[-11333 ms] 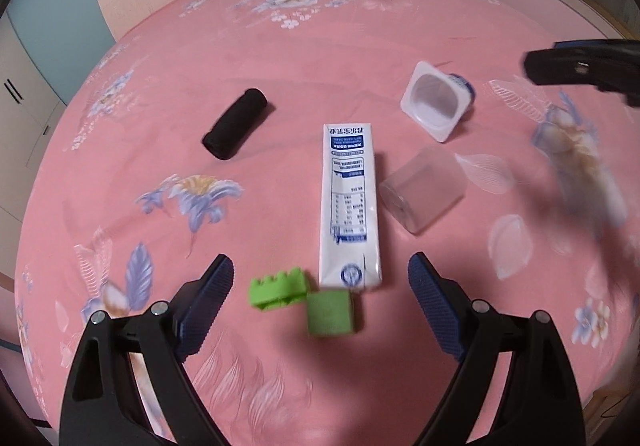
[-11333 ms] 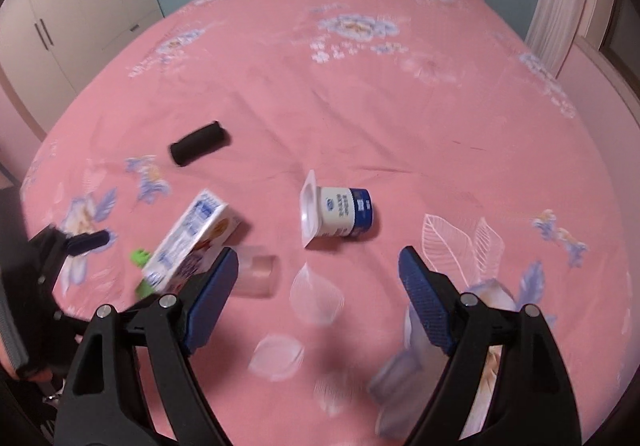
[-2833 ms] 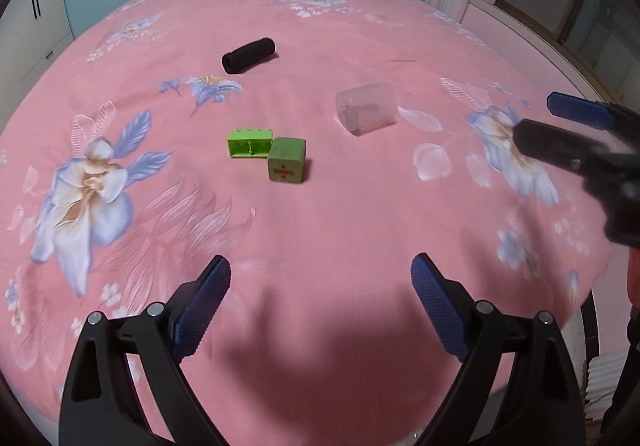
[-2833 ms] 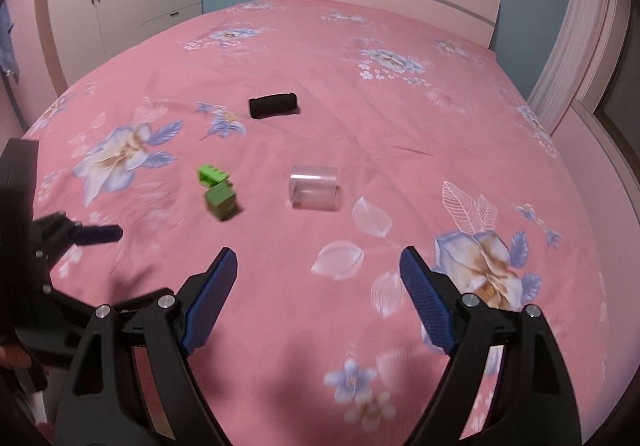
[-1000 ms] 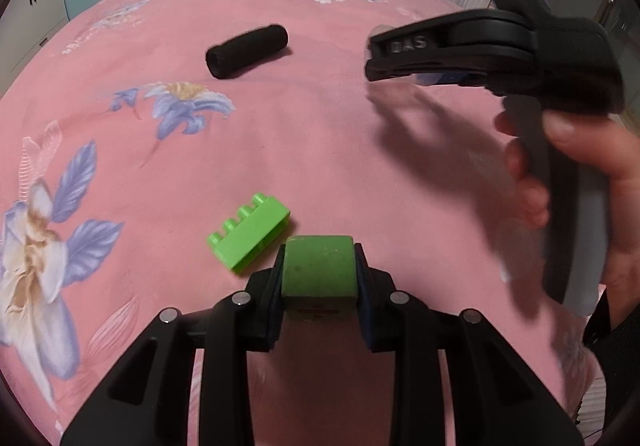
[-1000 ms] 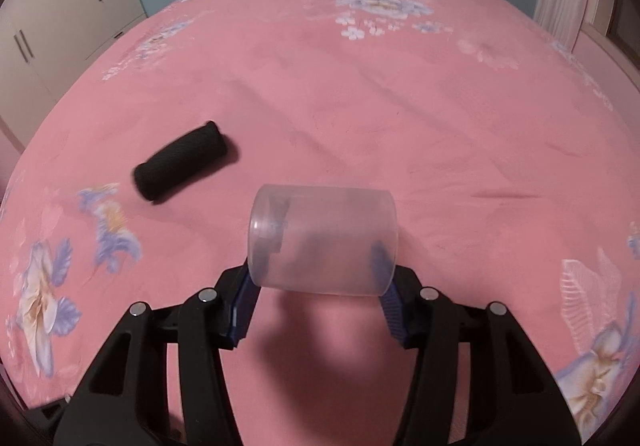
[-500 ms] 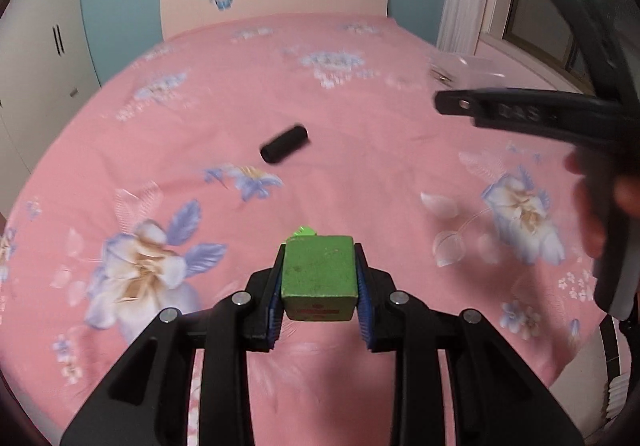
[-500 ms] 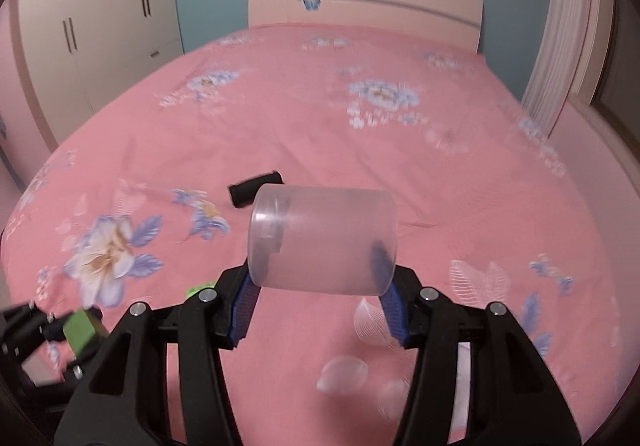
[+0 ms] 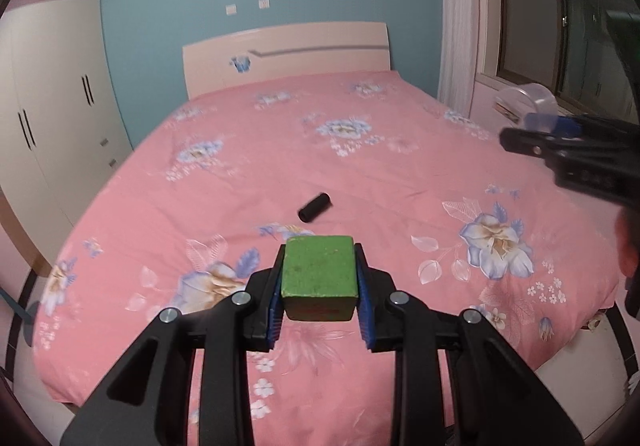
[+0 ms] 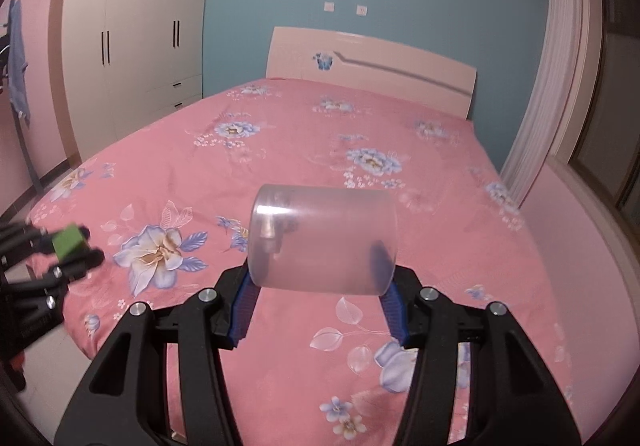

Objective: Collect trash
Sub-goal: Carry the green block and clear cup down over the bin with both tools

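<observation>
My left gripper [image 9: 319, 282] is shut on a green cube [image 9: 319, 276] and holds it in the air above the foot of the pink flowered bed [image 9: 224, 174]. It also shows at the left of the right wrist view [image 10: 76, 246], with the green cube [image 10: 66, 241] in it. My right gripper [image 10: 322, 282] is shut on a clear plastic cup [image 10: 323, 242], held sideways above the bed. The cup [image 9: 524, 102] and right gripper [image 9: 532, 130] show at the right of the left wrist view. A black roll [image 9: 314, 207] lies on the bed.
The bed [image 10: 280, 150] fills the middle of both views, its headboard [image 9: 286, 54] against the blue wall. A white wardrobe [image 10: 132, 58] stands to the left. A curtain [image 10: 540, 86] and window ledge [image 9: 516, 110] are on the right. The green toy brick is hidden.
Both grippers have lifted and drawn back from the bed with the cube and the cup still held. The room and headboard have come into view; the black roll looks farther away.
</observation>
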`<state>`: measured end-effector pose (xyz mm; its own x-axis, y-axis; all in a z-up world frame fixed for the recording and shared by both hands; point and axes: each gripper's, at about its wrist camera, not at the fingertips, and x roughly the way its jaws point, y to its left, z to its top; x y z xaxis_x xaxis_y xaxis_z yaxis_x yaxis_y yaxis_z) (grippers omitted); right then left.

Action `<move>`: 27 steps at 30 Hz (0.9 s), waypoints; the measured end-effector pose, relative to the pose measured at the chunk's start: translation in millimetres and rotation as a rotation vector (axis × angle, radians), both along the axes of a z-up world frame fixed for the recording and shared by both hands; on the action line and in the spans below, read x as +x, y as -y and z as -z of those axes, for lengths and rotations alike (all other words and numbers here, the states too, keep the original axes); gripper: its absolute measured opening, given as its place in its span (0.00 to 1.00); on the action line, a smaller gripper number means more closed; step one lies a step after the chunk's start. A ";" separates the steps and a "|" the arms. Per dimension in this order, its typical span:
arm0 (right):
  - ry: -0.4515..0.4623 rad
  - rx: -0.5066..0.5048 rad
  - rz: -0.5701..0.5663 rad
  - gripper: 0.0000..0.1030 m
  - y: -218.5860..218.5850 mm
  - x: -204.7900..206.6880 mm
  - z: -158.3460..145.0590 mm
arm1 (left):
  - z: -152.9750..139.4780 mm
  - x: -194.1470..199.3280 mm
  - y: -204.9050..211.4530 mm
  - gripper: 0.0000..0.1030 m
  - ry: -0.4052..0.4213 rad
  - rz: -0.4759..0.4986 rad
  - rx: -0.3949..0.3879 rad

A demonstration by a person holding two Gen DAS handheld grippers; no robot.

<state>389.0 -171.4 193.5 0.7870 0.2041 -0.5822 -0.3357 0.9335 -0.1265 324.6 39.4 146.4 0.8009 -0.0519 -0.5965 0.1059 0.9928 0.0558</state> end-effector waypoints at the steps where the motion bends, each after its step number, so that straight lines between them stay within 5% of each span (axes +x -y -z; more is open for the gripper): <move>1: 0.004 0.000 -0.004 0.53 1.1 -7.1 -4.7 | -5.8 -7.8 -0.9 0.31 0.010 -0.001 0.006; 14: 0.052 -0.027 -0.067 0.53 4.0 -109.4 -29.0 | -31.7 -84.1 1.4 0.31 0.080 0.015 0.054; 27: 0.014 -0.042 -0.124 0.53 -3.0 -161.8 14.5 | -2.8 -135.6 7.3 0.31 0.068 0.044 0.111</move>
